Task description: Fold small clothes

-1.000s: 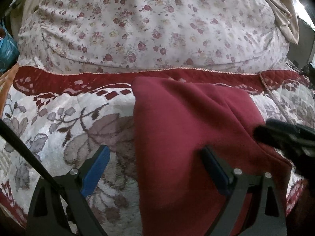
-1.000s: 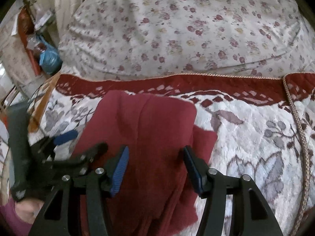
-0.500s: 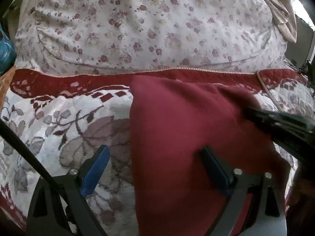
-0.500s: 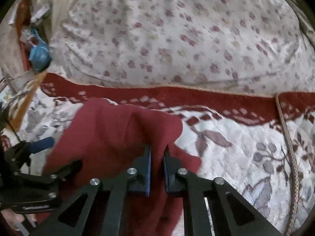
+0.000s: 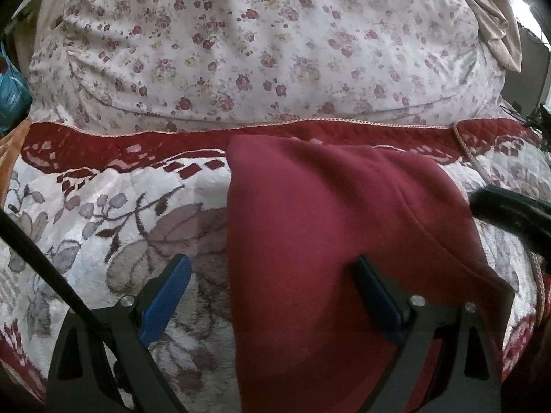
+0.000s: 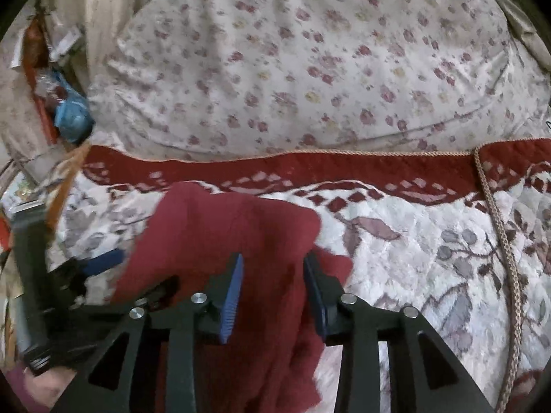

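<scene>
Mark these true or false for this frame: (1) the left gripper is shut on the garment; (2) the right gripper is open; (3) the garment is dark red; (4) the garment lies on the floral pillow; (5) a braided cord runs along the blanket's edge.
1. The left gripper is shut on the garment. False: its blue fingers stand wide apart.
2. The right gripper is open. True.
3. The garment is dark red. True.
4. The garment lies on the floral pillow. False: it lies on the leaf-patterned blanket, in front of the pillow.
5. A braided cord runs along the blanket's edge. True.
</scene>
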`<action>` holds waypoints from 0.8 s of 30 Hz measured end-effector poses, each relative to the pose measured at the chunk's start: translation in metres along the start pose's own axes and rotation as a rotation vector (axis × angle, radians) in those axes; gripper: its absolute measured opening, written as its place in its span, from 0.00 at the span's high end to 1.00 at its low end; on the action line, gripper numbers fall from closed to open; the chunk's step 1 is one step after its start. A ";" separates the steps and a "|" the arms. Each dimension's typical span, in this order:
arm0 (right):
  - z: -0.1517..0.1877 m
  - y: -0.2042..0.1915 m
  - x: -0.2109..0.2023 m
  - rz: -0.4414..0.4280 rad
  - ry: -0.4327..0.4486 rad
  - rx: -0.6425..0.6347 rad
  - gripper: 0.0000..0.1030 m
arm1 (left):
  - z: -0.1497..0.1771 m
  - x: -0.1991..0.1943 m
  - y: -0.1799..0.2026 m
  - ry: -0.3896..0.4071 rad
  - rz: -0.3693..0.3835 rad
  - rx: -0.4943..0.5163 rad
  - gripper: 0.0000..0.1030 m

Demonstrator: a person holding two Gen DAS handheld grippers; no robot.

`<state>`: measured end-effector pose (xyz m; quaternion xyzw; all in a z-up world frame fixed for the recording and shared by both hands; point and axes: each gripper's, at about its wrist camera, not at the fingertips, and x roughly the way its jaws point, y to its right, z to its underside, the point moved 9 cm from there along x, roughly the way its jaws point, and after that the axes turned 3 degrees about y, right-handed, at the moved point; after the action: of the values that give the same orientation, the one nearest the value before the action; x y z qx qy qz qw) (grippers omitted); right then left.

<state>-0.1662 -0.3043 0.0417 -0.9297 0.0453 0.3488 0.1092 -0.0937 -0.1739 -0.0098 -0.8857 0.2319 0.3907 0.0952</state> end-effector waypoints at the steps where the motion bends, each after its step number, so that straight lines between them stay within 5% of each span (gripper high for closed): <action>1: 0.002 -0.006 -0.005 -0.014 0.002 -0.015 0.61 | 0.000 0.000 0.000 0.001 -0.001 0.001 0.08; 7: 0.024 -0.031 -0.011 -0.066 -0.030 -0.100 0.61 | -0.002 -0.002 0.000 0.014 -0.016 0.013 0.08; 11: 0.049 -0.019 0.013 0.030 -0.114 -0.157 0.61 | -0.002 -0.006 0.002 0.024 -0.015 0.033 0.08; 17: 0.046 -0.019 0.002 0.010 -0.096 -0.109 0.59 | -0.008 -0.018 0.001 0.071 -0.067 0.083 0.08; 24: 0.030 -0.021 -0.026 -0.001 -0.017 -0.024 0.32 | -0.015 -0.040 -0.002 0.133 -0.028 0.049 0.08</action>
<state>-0.2016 -0.2763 0.0406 -0.9280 0.0395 0.3572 0.0987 -0.1061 -0.1641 0.0296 -0.9103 0.2349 0.3237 0.1065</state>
